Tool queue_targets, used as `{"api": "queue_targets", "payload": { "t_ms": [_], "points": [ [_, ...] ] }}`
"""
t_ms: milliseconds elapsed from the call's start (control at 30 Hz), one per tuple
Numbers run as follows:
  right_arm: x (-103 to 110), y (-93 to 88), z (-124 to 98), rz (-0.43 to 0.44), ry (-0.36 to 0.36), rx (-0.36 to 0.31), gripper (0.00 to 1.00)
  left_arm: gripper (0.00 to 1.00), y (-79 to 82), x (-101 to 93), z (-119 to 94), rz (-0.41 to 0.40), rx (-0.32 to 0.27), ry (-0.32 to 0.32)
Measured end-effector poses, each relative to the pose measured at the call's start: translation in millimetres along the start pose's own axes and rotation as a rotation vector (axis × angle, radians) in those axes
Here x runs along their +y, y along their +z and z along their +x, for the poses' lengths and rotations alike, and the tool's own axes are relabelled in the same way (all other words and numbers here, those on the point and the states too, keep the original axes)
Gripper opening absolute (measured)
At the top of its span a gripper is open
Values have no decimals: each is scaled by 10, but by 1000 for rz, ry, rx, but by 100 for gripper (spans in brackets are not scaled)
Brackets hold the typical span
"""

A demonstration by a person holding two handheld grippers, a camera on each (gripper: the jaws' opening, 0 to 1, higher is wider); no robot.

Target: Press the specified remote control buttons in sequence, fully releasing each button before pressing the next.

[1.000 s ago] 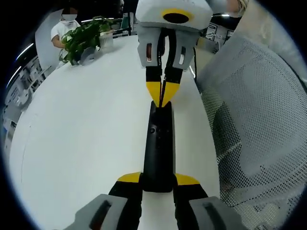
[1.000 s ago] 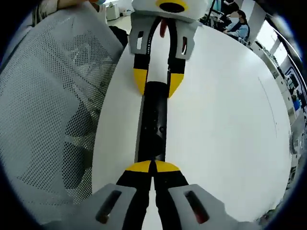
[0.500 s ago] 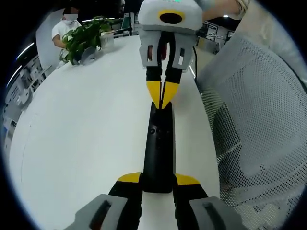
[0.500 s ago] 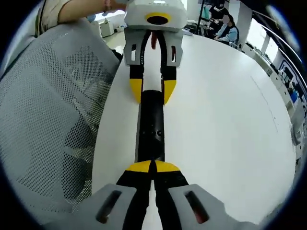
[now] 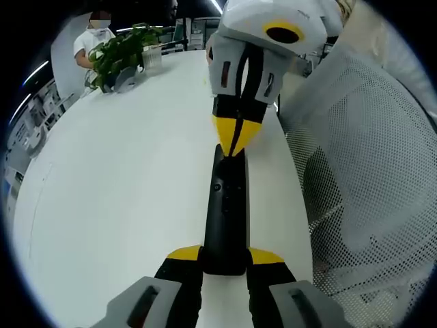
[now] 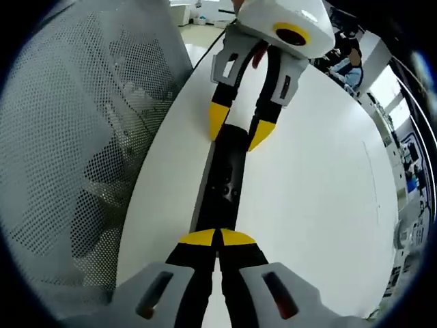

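Left gripper view: a person in white [image 5: 94, 37] sits at the far left behind a potted plant [image 5: 119, 55] on the white counter [image 5: 123, 178]. At centre, a black remote control [image 5: 227, 212] lies lengthwise on the counter near its edge. The left gripper [image 5: 226, 256] has its yellow-tipped jaws clamped on the remote's near end, one jaw at each side. The right gripper [image 5: 234, 145] comes in from the far side, its jaws closed together with the tips meeting at the remote's far end; whether they press on it cannot be told here. A grey mesh chair back [image 5: 369, 171] stands just beside the counter edge on the right.

Right gripper view: the mesh chair back [image 6: 89, 150] takes up the left side. The remote control [image 6: 223, 183] runs up the centre, with small buttons visible on its top face. The right gripper [image 6: 217, 237] shows its jaws together at the remote's near end. The left gripper [image 6: 239, 133] straddles the far end with its jaws at the remote's sides. The counter [image 6: 321, 205] stretches off to the right, with a seated person [image 6: 351, 58] at the far edge.
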State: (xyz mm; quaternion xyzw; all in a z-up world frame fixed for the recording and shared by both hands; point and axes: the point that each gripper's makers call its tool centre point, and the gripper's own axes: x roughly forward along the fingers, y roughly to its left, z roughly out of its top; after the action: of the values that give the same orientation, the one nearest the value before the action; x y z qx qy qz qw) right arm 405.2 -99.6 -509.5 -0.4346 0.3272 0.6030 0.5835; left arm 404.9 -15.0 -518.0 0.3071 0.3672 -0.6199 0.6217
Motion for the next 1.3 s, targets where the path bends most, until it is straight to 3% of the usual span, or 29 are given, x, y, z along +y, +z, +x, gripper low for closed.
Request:
{"api": "queue_targets", "payload": {
  "t_ms": [100, 167, 333, 400, 500, 667, 733, 1067, 1300],
  "points": [
    [-30, 101, 51, 38, -5, -28, 0, 25, -1, 0, 1, -2, -5, -1],
    [-18, 78, 51, 0, 11, 34, 0, 25, 2, 1, 0, -4, -13, 0],
    [-15, 75, 50, -42, 32, 56, 0, 25, -7, -16, -20, 6, -7, 2],
    [-21, 73, 53, -25, 42, 63, 0, 25, -7, -16, -19, 7, -8, 2],
    [-15, 59, 58, 84, 83, 98, 0, 24, -8, -12, -16, 9, -4, 1],
    [-14, 63, 77, 19, 122, 155, 0, 24, -8, -8, -12, 13, 2, -1],
    [-23, 60, 74, 54, 127, 162, 0, 25, -9, -10, -11, 14, 6, -2],
    [0, 56, 44, 36, 45, 104, 0, 25, -5, -6, -4, 16, 8, 0],
    [-30, 66, 45, 73, 71, 97, 0, 25, -5, -5, -1, 18, 10, 0]
  ]
}}
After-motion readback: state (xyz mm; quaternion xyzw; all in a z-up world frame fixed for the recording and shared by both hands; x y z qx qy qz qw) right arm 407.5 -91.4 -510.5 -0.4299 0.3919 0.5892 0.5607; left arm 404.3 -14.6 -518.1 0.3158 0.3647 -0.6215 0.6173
